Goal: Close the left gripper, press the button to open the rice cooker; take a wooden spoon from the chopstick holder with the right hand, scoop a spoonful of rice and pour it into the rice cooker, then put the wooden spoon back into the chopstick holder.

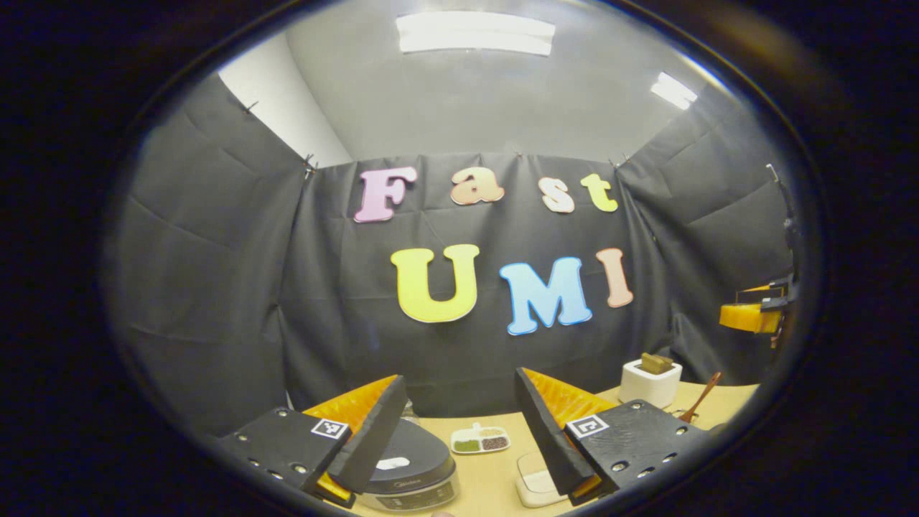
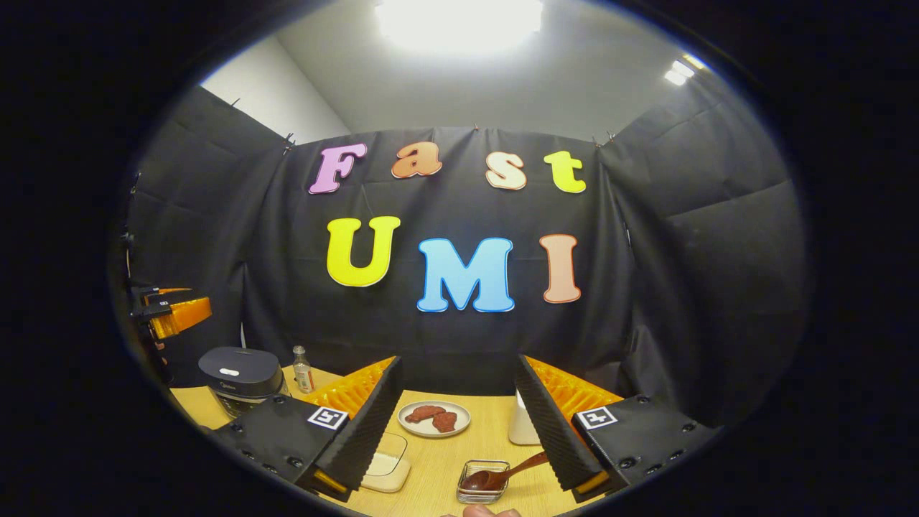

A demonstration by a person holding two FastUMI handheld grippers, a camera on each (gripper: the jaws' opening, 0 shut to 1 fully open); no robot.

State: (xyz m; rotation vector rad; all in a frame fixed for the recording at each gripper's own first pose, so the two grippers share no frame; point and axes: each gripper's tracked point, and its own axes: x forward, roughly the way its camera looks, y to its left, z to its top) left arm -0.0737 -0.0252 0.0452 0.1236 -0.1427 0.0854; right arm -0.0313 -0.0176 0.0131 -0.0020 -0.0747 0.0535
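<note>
Both grippers hang above the table (image 2: pixel 445 459), jaws wide apart, nothing held. In the left gripper view the left gripper (image 1: pixel 459 431) frames the rice cooker (image 1: pixel 413 467) at lower left, lid down (a small logo on its front, too blurred to read). The chopstick holder (image 1: pixel 650 382) stands at right. In the right gripper view the right gripper (image 2: pixel 459 431) looks down on the wooden spoon (image 2: pixel 502 475): bowl in a small glass dish (image 2: pixel 482 482), handle slanting up to the right.

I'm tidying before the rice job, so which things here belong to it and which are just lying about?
For the job: rice cooker, lid shut; wooden spoon; chopstick holder.
Lying about: plate of reddish food, small bottle, divided dish.
</note>
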